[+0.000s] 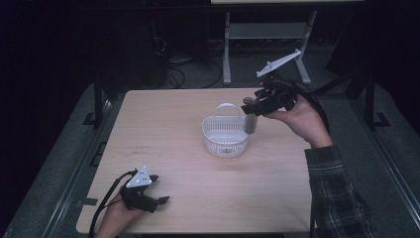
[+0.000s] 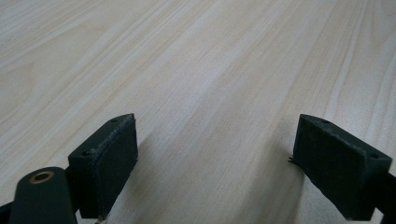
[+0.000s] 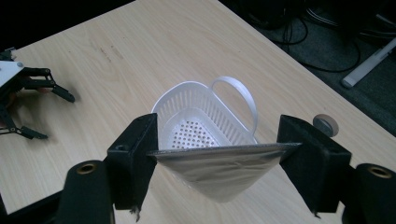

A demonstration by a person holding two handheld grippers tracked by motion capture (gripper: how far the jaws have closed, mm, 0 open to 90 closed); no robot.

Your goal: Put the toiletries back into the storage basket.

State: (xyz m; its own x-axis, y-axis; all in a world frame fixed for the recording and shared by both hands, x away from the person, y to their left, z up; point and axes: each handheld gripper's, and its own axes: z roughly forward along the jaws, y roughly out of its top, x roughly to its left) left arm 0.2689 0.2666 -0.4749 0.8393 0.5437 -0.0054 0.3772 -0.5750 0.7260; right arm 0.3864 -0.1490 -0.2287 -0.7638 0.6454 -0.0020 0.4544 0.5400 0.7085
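One silver pouch (image 3: 219,175) hangs pinched in your right claw (image 3: 219,154) just above the white basket (image 1: 225,136), so you seem about to drop it in: lower and release, while your left claw (image 1: 151,191) rests spread on the counter (image 1: 198,198).

The table (image 1: 188,163) is pale wood with fine grain lines; the basket (image 3: 196,112) is white, its floor dotted with small holes; the pouch (image 3: 219,170) is silvery grey (dull sheen); the sleeve (image 1: 337,191) is dark plaid; both grippers' jaws are black.
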